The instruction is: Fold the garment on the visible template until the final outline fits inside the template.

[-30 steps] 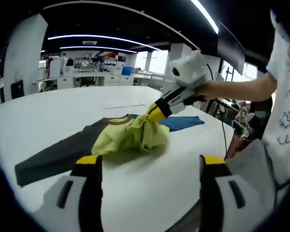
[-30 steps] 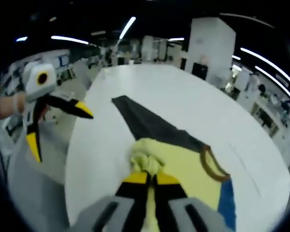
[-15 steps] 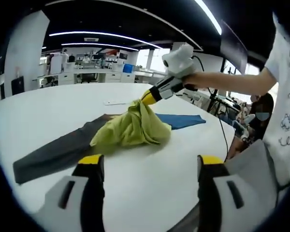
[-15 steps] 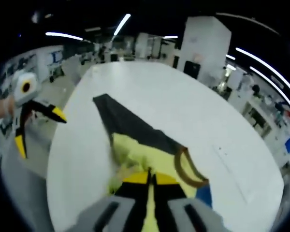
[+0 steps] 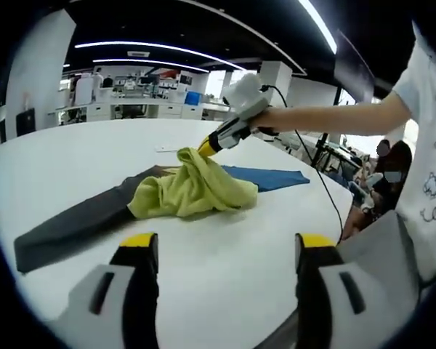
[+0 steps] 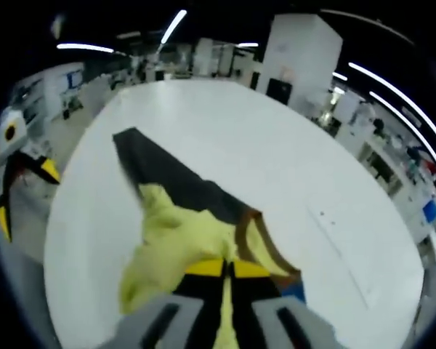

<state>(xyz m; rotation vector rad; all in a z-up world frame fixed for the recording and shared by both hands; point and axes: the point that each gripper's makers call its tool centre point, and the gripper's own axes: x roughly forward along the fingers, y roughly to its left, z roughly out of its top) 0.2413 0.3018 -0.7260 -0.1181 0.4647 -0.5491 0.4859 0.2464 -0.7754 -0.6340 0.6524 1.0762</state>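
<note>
A yellow-green garment (image 5: pixel 192 190) with a brown collar (image 6: pixel 260 240) lies bunched on the white table (image 5: pixel 225 218). It rests over a long dark grey sheet (image 5: pixel 73 227) and a blue sheet (image 5: pixel 265 177). My right gripper (image 6: pixel 227 267) is shut on a fold of the garment and holds it a little above the heap. In the left gripper view the right gripper (image 5: pixel 205 148) comes in from the right, held by a person's hand. My left gripper (image 5: pixel 225 243) hangs open over the table's near edge, short of the garment, with nothing between its jaws. The left gripper (image 6: pixel 25 193) is also at the left edge of the right gripper view.
A person in a white printed shirt (image 5: pixel 425 182) stands at the right of the table. A cable (image 5: pixel 327 196) trails from the right gripper across the table's edge. A thin marked line (image 6: pixel 345 247) runs over the tabletop beyond the garment. Desks and pillars fill the room behind.
My right gripper has lifted the garment's fold and carried it across toward the dark grey sheet, stretching the heap out. The left gripper has stayed open and nearly still.
</note>
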